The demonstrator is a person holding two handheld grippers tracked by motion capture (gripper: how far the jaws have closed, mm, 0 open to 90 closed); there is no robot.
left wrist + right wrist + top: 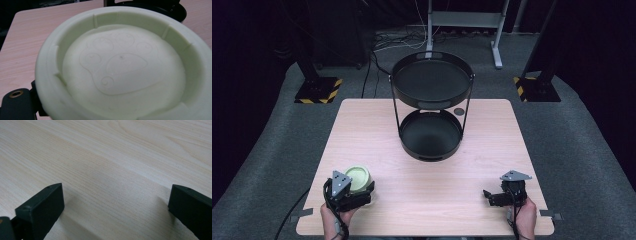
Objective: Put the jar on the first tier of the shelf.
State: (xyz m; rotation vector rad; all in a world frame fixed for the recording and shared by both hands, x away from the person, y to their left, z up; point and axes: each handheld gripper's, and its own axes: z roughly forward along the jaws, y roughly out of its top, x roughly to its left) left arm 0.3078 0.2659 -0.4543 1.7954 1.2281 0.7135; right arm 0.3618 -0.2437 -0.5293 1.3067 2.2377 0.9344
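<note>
Where grey carpet (pixel 592 145) ends, wooden table (pixel 427 185) stands.

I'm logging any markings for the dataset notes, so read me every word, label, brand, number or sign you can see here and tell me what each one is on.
No readable text, number or brand in any view.
Pale green bowl: an embossed paw-print outline on its inside bottom, a picture, no letters.
Stand feet on the floor: yellow-and-black hazard stripes, a warning pattern, no words.
Black two-tier tray, table, right gripper: no markings visible.
</note>
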